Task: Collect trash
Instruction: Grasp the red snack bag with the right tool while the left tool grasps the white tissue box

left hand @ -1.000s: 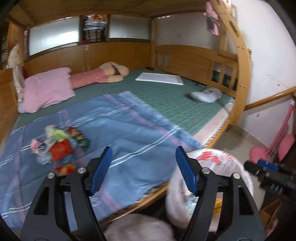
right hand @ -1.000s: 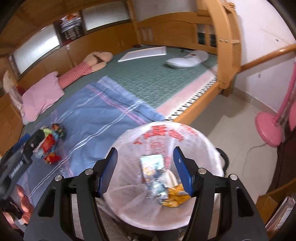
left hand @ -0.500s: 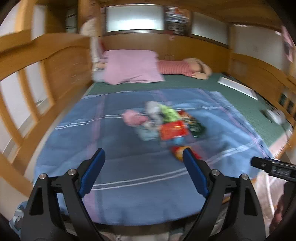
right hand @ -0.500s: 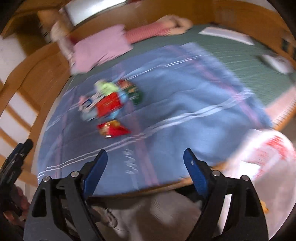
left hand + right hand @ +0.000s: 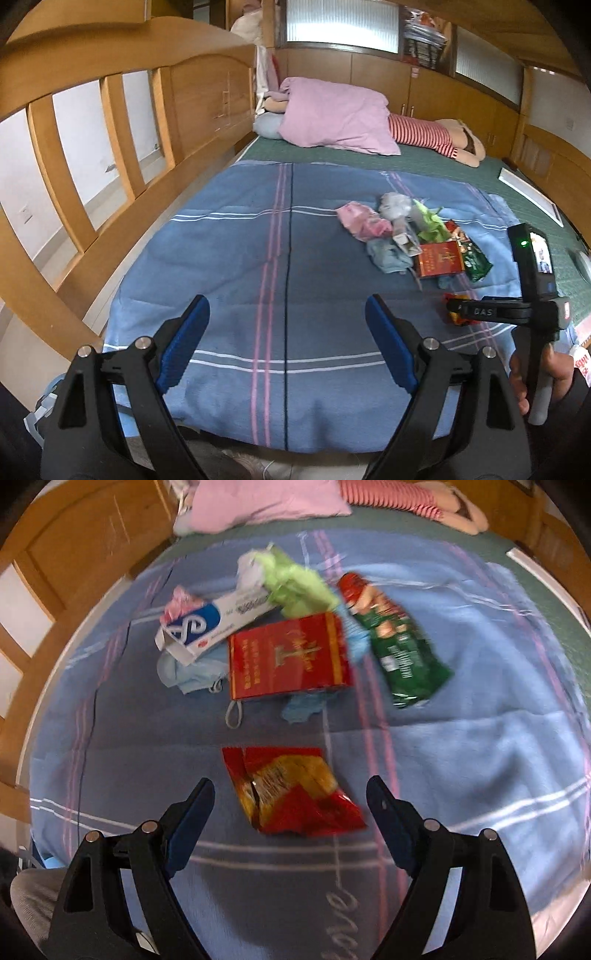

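Right wrist view shows the right gripper [image 5: 290, 794] with jaws spread and empty, recently widened, above a crinkled red-and-yellow foil snack wrapper [image 5: 290, 792] near the front edge of the blue woven blanket with pink and white stripes [image 5: 480, 738]. Beyond lie a glossy red paper box with gold characters [image 5: 288, 659], a green foil packet [image 5: 402, 653] and a white-and-blue carton [image 5: 214, 622]; their print is unreadable. The left gripper [image 5: 286, 334], also released and empty, hovers over bare blanket. A second ago both views faced a white bin bag; now they face the litter.
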A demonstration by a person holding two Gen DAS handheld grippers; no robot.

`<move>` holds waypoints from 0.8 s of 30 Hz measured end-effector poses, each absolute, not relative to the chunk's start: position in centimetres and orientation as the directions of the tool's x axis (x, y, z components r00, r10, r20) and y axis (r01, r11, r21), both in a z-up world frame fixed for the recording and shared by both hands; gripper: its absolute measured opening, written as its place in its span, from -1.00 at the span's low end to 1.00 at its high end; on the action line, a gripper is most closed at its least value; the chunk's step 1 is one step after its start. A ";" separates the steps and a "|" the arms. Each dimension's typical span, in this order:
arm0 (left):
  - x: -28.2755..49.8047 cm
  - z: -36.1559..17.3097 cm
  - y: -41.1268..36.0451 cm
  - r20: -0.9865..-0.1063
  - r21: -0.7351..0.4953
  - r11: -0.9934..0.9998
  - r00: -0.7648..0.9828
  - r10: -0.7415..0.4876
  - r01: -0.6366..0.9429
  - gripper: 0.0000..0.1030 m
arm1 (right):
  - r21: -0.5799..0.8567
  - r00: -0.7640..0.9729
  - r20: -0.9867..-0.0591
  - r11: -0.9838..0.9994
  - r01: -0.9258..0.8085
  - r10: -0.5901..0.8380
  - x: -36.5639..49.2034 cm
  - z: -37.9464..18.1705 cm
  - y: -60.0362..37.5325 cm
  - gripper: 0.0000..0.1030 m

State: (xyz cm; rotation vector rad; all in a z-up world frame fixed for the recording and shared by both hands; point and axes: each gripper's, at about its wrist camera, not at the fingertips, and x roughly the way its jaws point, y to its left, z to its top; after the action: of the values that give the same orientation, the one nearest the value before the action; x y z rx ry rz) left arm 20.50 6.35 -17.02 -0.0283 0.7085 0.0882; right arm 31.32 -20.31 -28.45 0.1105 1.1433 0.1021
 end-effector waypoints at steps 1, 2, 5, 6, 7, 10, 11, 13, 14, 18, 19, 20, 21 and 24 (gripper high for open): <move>20.6 -17.1 6.5 -0.653 0.001 0.996 0.754 0.071 -0.093 0.67 | 0.137 0.393 -0.910 0.990 -0.023 0.135 31.8 -29.1 -20.0 0.60; 20.6 -17.2 6.6 -0.655 -0.001 0.996 0.753 0.070 -0.094 0.67 | 0.134 0.382 -0.915 0.991 -0.019 0.131 31.9 -29.4 -19.9 0.60; 21.0 -17.5 6.6 -0.660 -0.005 0.995 0.748 0.071 -0.099 0.67 | 0.102 0.350 -0.932 0.995 0.007 0.094 32.2 -30.5 -19.8 0.15; 21.1 -17.6 6.5 -0.661 -0.003 0.995 0.747 0.071 -0.098 0.67 | 0.098 0.345 -0.935 0.995 0.014 0.088 32.1 -30.6 -19.9 0.02; 21.2 -17.7 6.3 -0.663 -0.002 0.995 0.745 0.070 -0.095 0.67 | 0.105 0.356 -0.930 0.994 0.021 0.090 31.9 -30.4 -20.2 -0.07; 21.4 -18.0 5.7 -0.668 0.001 0.997 0.742 0.061 -0.081 0.67 | 0.125 0.385 -0.918 0.991 0.039 0.101 31.1 -29.5 -21.1 -0.12; 21.5 -18.1 5.4 -0.669 0.001 0.997 0.741 0.057 -0.076 0.67 | 0.130 0.394 -0.914 0.990 0.048 0.101 30.8 -29.3 -21.4 -0.12; 21.7 -18.3 4.7 -0.675 0.003 0.998 0.737 0.046 -0.059 0.67 | 0.150 0.418 -0.901 0.987 0.062 0.111 30.0 -28.4 -22.2 -0.12; 21.9 -18.5 4.3 -0.678 0.004 0.999 0.734 0.035 -0.044 0.67 | 0.160 0.430 -0.895 0.985 0.067 0.117 29.6 -28.1 -22.4 -0.12; 23.8 -19.3 2.2 -0.695 -0.010 1.000 0.719 -0.026 0.026 0.67 | 0.236 0.466 -0.871 0.964 0.121 0.154 27.7 -27.6 -24.5 -0.12; 24.5 -19.5 1.5 -0.696 -0.016 0.999 0.717 -0.039 0.039 0.67 | 0.257 0.473 -0.866 0.957 0.137 0.165 27.3 -27.5 -25.1 -0.12; 25.4 -19.6 0.7 -0.698 -0.022 0.998 0.714 -0.062 0.065 0.67 | 0.284 0.491 -0.853 0.946 0.153 0.177 27.1 -27.2 -25.8 -0.12; 26.1 -19.8 0.1 -0.699 -0.029 0.996 0.711 -0.082 0.086 0.67 | 0.297 0.501 -0.846 0.941 0.163 0.180 26.9 -27.2 -26.5 -0.12; 28.8 -20.6 -2.6 -0.695 -0.018 0.991 0.711 -0.108 0.133 0.67 | 0.336 0.513 -0.834 0.923 0.185 0.201 26.5 -27.0 -27.4 -0.12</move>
State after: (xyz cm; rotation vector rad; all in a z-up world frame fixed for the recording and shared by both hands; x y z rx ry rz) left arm 28.83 -2.58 -20.59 0.0336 0.7681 -0.1335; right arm 26.49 -27.40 -27.02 0.4124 1.0400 0.0097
